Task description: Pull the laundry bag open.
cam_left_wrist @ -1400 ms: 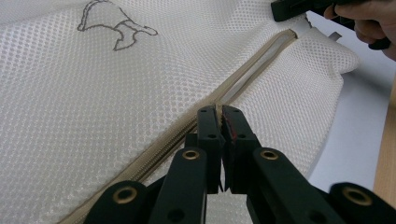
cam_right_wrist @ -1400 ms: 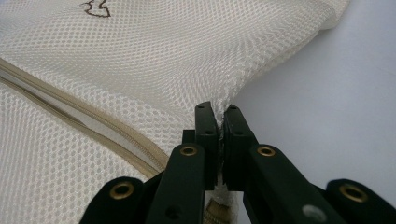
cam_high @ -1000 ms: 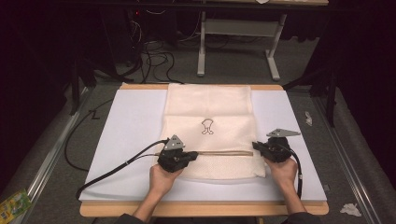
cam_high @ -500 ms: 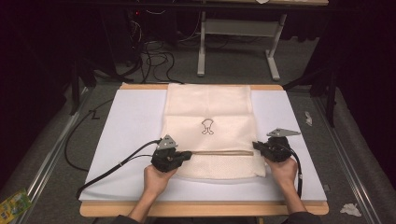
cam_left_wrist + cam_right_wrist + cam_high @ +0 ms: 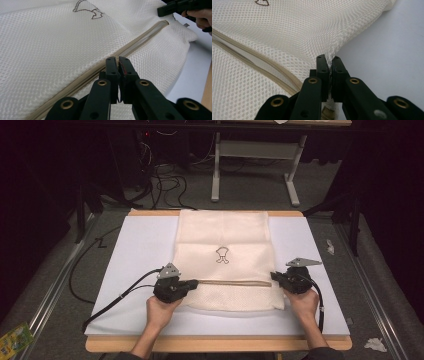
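A cream mesh bag (image 5: pixel 225 235) with a small drawn figure lies flat on the white mat (image 5: pixel 135 250). A tan zipper (image 5: pixel 235 282) runs across its near part. My left gripper (image 5: pixel 192 284) sits at the zipper's left end, jaws pointing right. In the left gripper view my left gripper (image 5: pixel 117 60) is shut on the zipper (image 5: pixel 140 41), with mesh (image 5: pixel 50 45) on both sides. My right gripper (image 5: pixel 274 277) holds the bag's right edge by the zipper's end. In the right gripper view my right gripper (image 5: pixel 328 60) pinches the mesh seam (image 5: pixel 334 47).
The mat rests on a wooden table (image 5: pixel 215 344). A black cable (image 5: pixel 115 297) trails left from the left gripper over the mat. On the floor lie cables (image 5: pixel 165 180), a grey table frame (image 5: pixel 260 150), a green packet (image 5: pixel 15 337) and crumpled paper (image 5: pixel 374 344).
My left gripper has slid to the left along the zipper line, and more tan zipper shows between the two grippers. The right gripper has stayed put.
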### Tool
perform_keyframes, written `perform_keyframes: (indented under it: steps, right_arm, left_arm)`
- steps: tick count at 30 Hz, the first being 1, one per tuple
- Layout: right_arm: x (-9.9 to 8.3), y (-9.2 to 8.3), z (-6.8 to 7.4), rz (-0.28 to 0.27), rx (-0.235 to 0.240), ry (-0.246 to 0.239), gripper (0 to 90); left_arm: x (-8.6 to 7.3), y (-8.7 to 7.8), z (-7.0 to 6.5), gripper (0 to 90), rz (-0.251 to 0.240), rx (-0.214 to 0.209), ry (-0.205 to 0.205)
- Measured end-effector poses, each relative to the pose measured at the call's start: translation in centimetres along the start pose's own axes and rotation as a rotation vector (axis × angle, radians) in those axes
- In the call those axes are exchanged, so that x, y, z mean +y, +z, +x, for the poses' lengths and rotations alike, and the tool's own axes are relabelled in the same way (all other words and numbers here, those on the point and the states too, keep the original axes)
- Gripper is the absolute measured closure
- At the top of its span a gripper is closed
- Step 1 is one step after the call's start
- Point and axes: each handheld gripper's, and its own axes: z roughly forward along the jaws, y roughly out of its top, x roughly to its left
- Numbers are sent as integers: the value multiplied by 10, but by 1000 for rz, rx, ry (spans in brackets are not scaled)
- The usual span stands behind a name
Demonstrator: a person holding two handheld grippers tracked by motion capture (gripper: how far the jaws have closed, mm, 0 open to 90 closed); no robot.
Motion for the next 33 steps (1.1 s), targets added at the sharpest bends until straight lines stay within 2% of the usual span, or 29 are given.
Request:
perform_keyframes:
  steps: [21, 33]
  right_arm:
    - [-3, 1, 0, 9, -1, -2, 881]
    - [-2, -1, 1, 3, -1, -11, 881]
  left_arm:
    - [-3, -19, 10, 873, -30, 28, -14]
    - [-4, -24, 13, 874, -30, 37, -16]
